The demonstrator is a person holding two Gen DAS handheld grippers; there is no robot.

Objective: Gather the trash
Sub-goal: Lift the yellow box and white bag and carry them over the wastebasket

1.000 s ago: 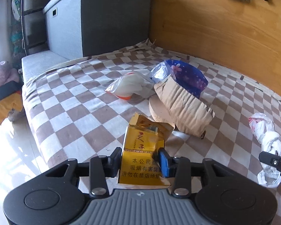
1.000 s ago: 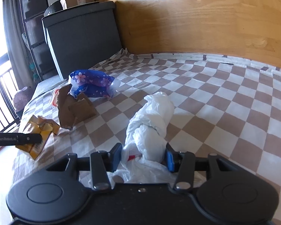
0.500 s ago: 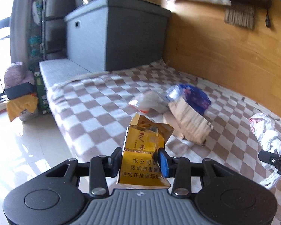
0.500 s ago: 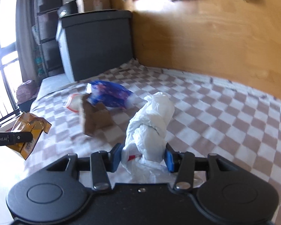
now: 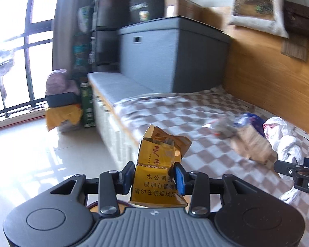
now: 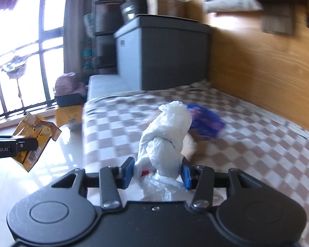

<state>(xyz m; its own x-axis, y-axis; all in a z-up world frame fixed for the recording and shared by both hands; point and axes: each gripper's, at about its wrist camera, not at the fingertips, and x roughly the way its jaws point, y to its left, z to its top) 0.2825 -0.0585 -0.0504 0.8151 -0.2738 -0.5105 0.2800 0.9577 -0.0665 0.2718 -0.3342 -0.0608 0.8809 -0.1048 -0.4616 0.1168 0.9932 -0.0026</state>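
Upright, the torn yellow carton (image 5: 157,168) stands clamped in the left tool (image 5: 153,177); right tool (image 6: 157,173) grips white bag (image 6: 166,135).

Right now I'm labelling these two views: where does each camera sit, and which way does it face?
Left wrist: on the left gripper, looking along its fingers at the yellow carton it holds, past it the checkered bed; the right gripper's tip shows at right.
Right wrist: on the right gripper, facing the white bag it holds.
Shared: bed, grey box, window, and each other's load.
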